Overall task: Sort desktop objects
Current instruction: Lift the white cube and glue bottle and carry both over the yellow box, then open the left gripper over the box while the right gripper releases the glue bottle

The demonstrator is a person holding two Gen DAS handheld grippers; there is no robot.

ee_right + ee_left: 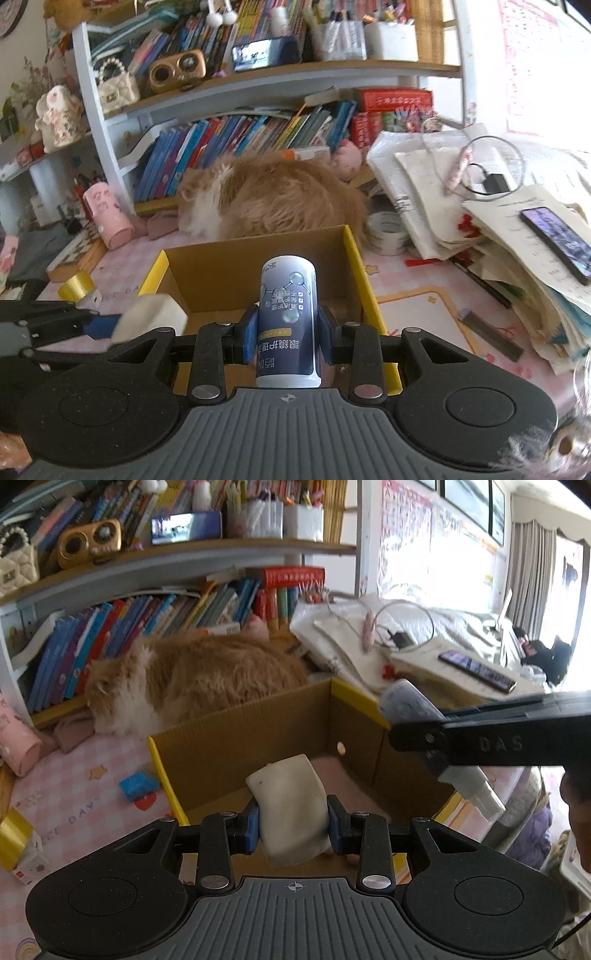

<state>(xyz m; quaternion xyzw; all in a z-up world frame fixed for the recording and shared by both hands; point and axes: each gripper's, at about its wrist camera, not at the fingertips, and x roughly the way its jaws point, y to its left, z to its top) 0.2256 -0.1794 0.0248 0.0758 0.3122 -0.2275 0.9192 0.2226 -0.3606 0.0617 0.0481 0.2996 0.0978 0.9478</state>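
Cardboard box, brown with yellow-edged flaps, sits open-topped at frame centre in both wrist views, on your pink patterned desk mat. Its far wall lies just in front of the long-haired orange-and-white cat resting against the row of books. To the box's right, a roll of clear tape and a leaning stack of papers carrying a black smartphone crowd the edge; to its left, the mat holds only a small blue block.

Your left gripper is clamped on a cream-white curved rectangular pad, blue fingertips pressed to its two sides. The pad's long axis runs away from the camera over the near rim of the box.

Your right gripper pinches a dark-blue cylindrical spray bottle with white printed text. In the right wrist view its long axis points forward over the box's near rim. In the left wrist view its white cap angles down toward lower right.
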